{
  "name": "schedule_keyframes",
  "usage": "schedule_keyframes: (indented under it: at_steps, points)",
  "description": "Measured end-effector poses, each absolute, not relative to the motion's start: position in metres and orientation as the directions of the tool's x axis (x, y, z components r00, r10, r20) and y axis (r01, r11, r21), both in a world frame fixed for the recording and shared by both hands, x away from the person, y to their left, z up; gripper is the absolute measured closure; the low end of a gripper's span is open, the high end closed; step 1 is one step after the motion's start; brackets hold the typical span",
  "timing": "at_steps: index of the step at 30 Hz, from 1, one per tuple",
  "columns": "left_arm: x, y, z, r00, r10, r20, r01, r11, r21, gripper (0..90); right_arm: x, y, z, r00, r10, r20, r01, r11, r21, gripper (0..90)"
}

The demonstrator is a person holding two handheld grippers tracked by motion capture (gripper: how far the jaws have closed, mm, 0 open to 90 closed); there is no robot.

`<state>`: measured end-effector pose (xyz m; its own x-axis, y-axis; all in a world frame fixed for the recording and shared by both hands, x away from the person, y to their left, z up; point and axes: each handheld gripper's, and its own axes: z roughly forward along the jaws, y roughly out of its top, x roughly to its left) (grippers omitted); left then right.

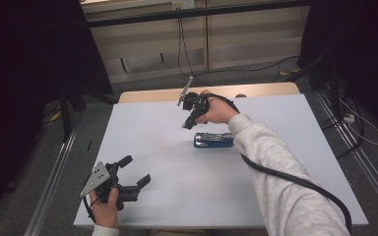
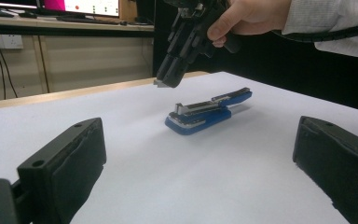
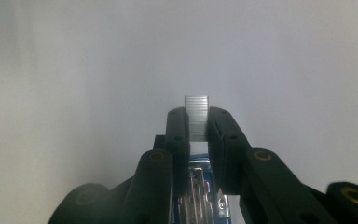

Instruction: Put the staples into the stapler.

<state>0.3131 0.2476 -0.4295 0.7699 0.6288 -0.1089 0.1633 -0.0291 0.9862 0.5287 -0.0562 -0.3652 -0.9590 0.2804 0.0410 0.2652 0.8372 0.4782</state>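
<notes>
A blue stapler (image 1: 213, 139) lies open on the white table (image 1: 167, 196), its metal staple channel facing up (image 2: 200, 108). My right gripper (image 1: 187, 125) hovers just above and left of it, tips pointing down, shut on a short strip of silver staples (image 3: 196, 103). In the right gripper view the stapler's channel (image 3: 200, 189) shows below the shut jaws of that gripper (image 3: 197, 122). In the left gripper view the right gripper (image 2: 167, 83) hangs above the stapler's front end. My left gripper (image 1: 137, 170) rests at the near left of the table, open and holding nothing (image 2: 196, 172).
A wooden strip (image 1: 152, 94) edges the table's far side. Cables (image 1: 187, 59) trail over the floor behind it and at the right (image 1: 359, 123). Metal rails (image 1: 54, 172) flank the table. A cable (image 1: 295, 179) runs from the right gripper along the sleeve.
</notes>
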Motion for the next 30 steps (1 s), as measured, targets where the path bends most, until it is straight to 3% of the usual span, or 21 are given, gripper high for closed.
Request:
schedule_keyframes:
  at_steps: [30]
  points:
    - [0.316,0.246,-0.429,0.776,0.621,-0.108,0.163,-0.033,0.986,2.9,0.527,-0.078,-0.363,-0.955,0.295,0.033,0.276,0.844,0.459,78.5]
